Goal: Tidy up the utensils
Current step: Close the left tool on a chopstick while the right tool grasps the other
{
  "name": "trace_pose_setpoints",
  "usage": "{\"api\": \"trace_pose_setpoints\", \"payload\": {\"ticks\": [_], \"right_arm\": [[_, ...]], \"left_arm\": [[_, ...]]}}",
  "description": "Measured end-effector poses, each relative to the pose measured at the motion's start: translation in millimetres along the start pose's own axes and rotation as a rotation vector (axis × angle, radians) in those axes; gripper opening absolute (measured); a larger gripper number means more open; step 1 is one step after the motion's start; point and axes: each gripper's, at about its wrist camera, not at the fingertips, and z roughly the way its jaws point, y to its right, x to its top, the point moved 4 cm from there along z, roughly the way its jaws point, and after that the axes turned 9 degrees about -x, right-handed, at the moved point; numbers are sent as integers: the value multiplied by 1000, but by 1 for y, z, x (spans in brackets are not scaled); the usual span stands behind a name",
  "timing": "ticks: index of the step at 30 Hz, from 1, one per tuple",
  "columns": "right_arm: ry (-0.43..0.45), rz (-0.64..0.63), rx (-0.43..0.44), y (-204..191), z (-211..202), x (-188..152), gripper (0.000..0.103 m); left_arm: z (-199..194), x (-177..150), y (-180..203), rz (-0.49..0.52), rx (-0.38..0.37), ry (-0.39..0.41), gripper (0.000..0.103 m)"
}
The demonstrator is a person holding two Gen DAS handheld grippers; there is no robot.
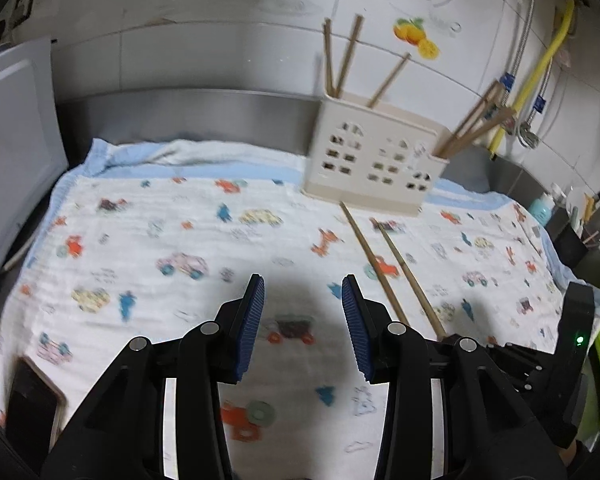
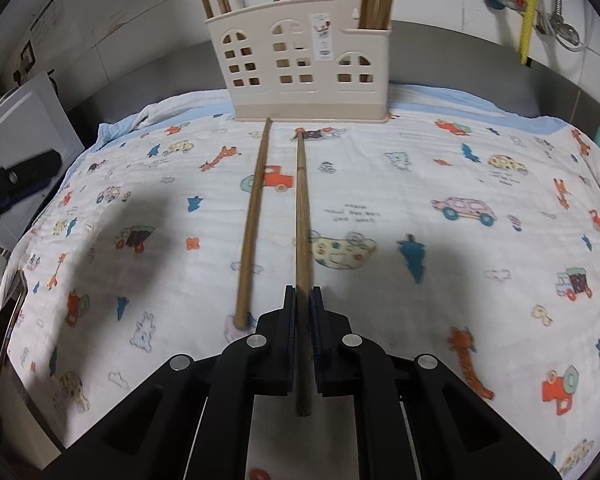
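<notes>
Right gripper (image 2: 304,294): pressed together on the near end of one chopstick (image 2: 301,216), whose far tip lies on the printed cloth (image 2: 420,184).
Left gripper (image 1: 303,292): spread, with nothing between the blue pads (image 1: 252,320), held above the cloth.
Second chopstick (image 2: 254,216): laid just beside the gripped one, its tip at the holder's base.
Holder (image 2: 300,60): cream, house-shaped, with more chopsticks standing inside.
Surroundings: a phone (image 1: 32,404) is seen only in the left view.

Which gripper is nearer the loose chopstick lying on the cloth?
Right. The right gripper sits just beside the loose chopstick, gripping its neighbour; the left gripper hovers open farther away.
</notes>
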Motion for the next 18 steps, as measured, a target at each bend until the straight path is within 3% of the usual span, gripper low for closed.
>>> {"api": "trace_pose_setpoints", "payload": {"ticks": [8, 18], "right_arm": [[14, 13, 11, 19, -12, -12, 7], [19, 47, 46, 40, -18, -23, 7]], "left_arm": [[28, -31, 41, 5, -74, -80, 41], [69, -46, 73, 5, -89, -158, 39]]}}
